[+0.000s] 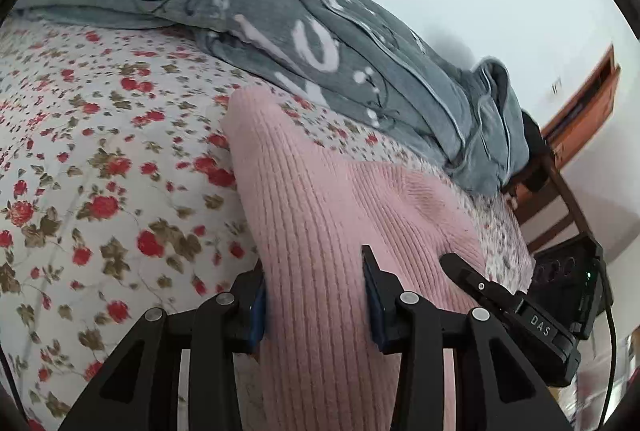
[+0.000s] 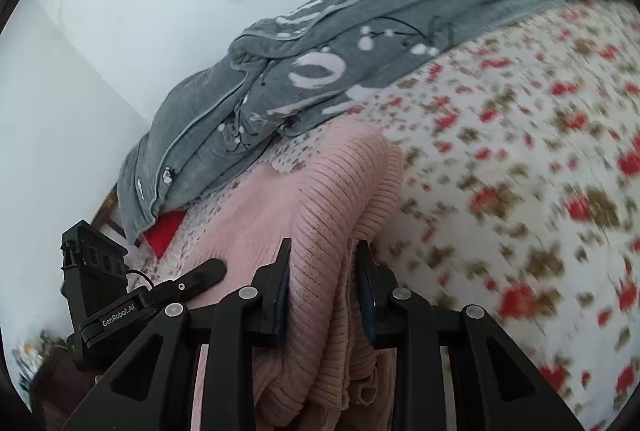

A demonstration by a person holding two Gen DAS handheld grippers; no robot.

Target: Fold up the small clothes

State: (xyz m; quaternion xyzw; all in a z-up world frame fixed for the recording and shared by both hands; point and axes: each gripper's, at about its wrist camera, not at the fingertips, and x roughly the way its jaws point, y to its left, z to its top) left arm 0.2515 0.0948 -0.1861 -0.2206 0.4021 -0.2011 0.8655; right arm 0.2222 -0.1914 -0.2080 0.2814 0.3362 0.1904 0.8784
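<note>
A pink ribbed knit garment lies on the floral bedsheet, with its near part lifted. My left gripper is shut on one bunched edge of it, and the fabric fills the gap between the blue pads. In the right wrist view the same pink garment shows folded layers, and my right gripper is shut on them. Each view catches the other gripper close by: a right finger rests against the knit, and a left finger does too. The garment's near end is hidden under the grippers.
A rumpled grey blanket with white lettering lies along the far side of the bed, also seen as grey blanket. Brown wooden furniture stands past the bed's end. A red patch peeks from under the blanket. A white wall stands behind.
</note>
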